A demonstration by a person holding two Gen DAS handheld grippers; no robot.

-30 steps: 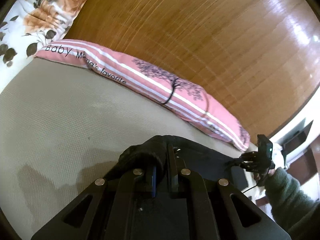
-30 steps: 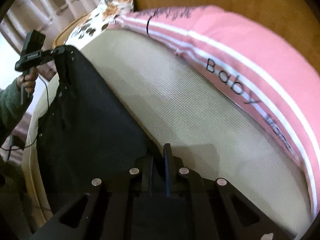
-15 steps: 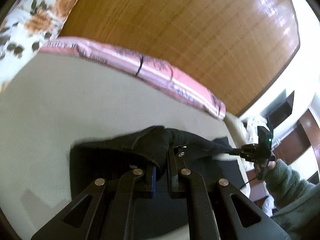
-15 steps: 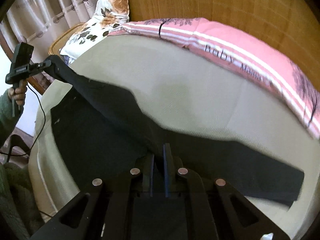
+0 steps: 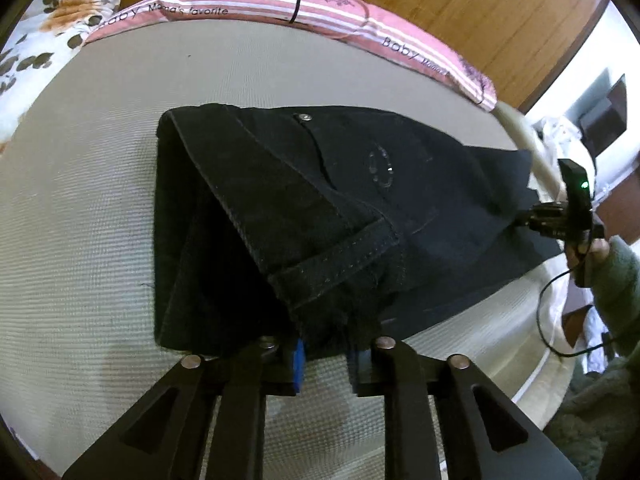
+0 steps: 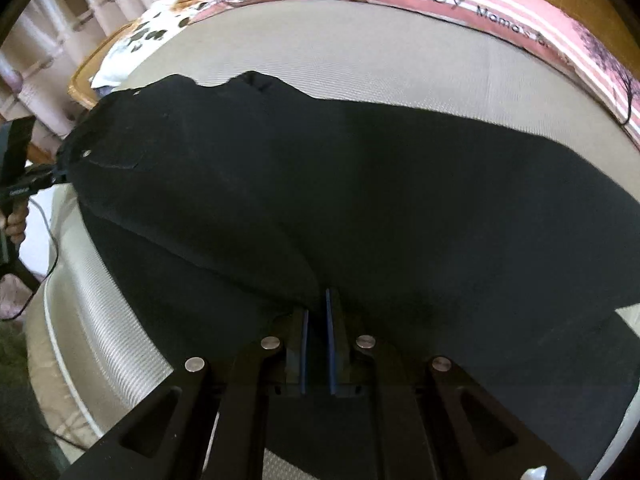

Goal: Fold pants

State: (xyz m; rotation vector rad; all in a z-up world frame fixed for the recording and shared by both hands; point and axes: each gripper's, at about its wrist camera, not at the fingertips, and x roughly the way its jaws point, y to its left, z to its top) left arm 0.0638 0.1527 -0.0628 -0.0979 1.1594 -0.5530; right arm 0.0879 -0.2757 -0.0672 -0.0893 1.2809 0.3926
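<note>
Beige woven bed mattress (image 5: 80,208) under all. Black denim pants (image 5: 320,200) spread ahead of both grippers, one leg folded over. Heavy, soft, drapes; grab thick hem or waistband. Left hand-held gripper (image 5: 326,360) parted, hem just ahead, released. Right hand-held gripper (image 6: 316,320) narrow, pinching pants edge.

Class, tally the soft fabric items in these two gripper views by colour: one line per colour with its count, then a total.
Black: 1, the pants
Pink striped: 1, the long pillow
White floral: 1, the cushion
Beige: 1, the mattress cover
Total: 4
</note>
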